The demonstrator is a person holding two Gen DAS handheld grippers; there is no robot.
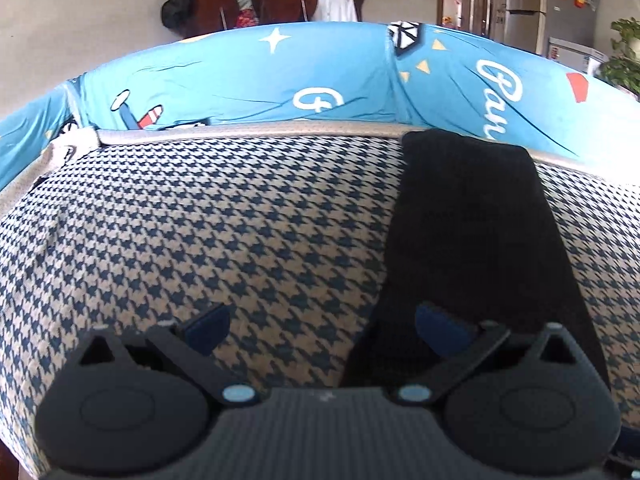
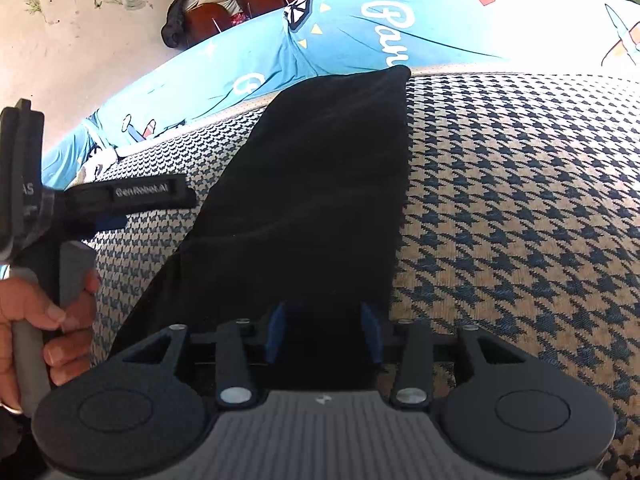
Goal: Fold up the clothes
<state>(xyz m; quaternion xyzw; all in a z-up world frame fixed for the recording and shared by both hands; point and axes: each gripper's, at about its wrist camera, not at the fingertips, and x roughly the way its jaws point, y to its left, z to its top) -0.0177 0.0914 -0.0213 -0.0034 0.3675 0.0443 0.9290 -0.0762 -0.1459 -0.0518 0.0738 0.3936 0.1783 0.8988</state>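
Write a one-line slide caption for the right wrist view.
Right gripper poised, fingers apart, over the near end of a folded black garment lying on a houndstooth-patterned cushion.

Left gripper (image 1: 322,330) fingers spread above black cloth (image 1: 472,248).

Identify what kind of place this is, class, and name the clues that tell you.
Probably a home living area: a sofa with houndstooth seat and cartoon cover, a fridge through the doorway, wooden chairs piled with clothes.

Houndstooth seat cushion (image 1: 200,220) w/ black folded garment (image 1: 472,232) lying flat on it, far end near blue backrest cover (image 1: 260,80).
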